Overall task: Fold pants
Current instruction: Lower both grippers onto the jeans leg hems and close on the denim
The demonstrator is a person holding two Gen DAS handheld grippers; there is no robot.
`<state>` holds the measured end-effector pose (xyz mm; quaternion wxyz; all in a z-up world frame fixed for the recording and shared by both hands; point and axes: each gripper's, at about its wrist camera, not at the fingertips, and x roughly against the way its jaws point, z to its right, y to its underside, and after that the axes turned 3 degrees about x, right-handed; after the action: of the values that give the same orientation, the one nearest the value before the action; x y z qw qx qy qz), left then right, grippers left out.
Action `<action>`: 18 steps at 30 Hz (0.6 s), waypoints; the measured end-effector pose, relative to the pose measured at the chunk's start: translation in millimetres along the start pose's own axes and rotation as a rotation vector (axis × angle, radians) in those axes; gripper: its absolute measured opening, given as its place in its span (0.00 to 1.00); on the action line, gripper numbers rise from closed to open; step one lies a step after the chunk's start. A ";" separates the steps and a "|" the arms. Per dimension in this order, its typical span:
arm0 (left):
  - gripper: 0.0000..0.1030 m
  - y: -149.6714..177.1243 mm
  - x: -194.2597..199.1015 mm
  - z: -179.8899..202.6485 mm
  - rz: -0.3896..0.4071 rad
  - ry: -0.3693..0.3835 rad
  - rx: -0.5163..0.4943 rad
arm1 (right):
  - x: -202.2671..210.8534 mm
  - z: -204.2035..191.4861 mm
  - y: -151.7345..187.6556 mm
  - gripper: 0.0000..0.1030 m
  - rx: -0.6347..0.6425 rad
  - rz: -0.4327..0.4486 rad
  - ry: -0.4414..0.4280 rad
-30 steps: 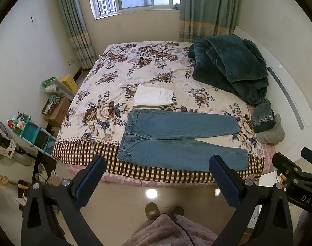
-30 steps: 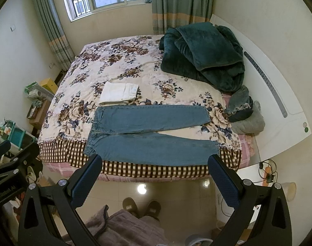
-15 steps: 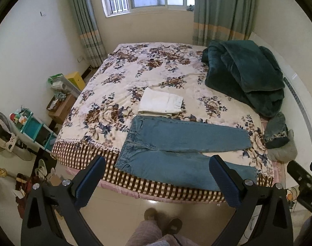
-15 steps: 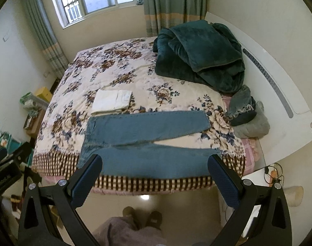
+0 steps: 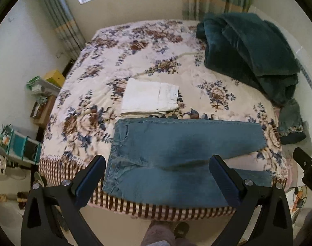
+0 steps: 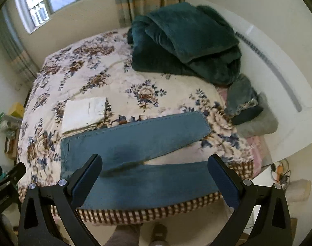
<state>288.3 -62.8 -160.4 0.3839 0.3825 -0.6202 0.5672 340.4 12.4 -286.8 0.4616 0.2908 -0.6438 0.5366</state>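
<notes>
Blue jeans [image 5: 176,153] [image 6: 139,155] lie flat along the near edge of a bed with a floral cover [image 5: 90,94] [image 6: 90,75], waist to the left, legs spread to the right. My left gripper [image 5: 158,171] hovers open above the near leg and waist area, holding nothing. My right gripper [image 6: 154,169] is open too, above the near leg, with nothing between its fingers. The right gripper's body shows at the far right of the left wrist view.
A folded white garment [image 5: 149,97] [image 6: 84,111] lies just behind the jeans. A dark green blanket [image 5: 250,49] [image 6: 186,41] is heaped at the bed's far right, small pillows [image 6: 252,112] beside it. Shelves and boxes [image 5: 41,94] line the left wall. The person's feet stand on the floor below.
Both grippers have come forward and down toward the bed, so the jeans now fill the lower middle of each view. Both stay open.
</notes>
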 end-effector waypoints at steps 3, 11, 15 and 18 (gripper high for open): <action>1.00 -27.1 -64.2 8.9 -0.049 0.004 -0.036 | -63.7 -16.3 -23.9 1.00 -0.010 -0.033 0.021; 1.00 -54.0 -250.6 60.2 -0.165 -0.062 -0.204 | -276.3 -29.8 -61.9 1.00 0.179 -0.131 0.120; 1.00 -45.9 -342.5 96.4 -0.224 -0.107 -0.386 | -395.7 -24.4 -65.7 1.00 0.349 -0.287 0.141; 1.00 -38.0 -405.2 117.7 -0.272 -0.134 -0.500 | -470.1 -26.8 -65.7 1.00 0.497 -0.354 0.163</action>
<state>485.1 -166.8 -520.9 0.4969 0.3925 -0.7077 0.3135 595.4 -35.5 -685.1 0.5127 0.4582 -0.3932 0.6103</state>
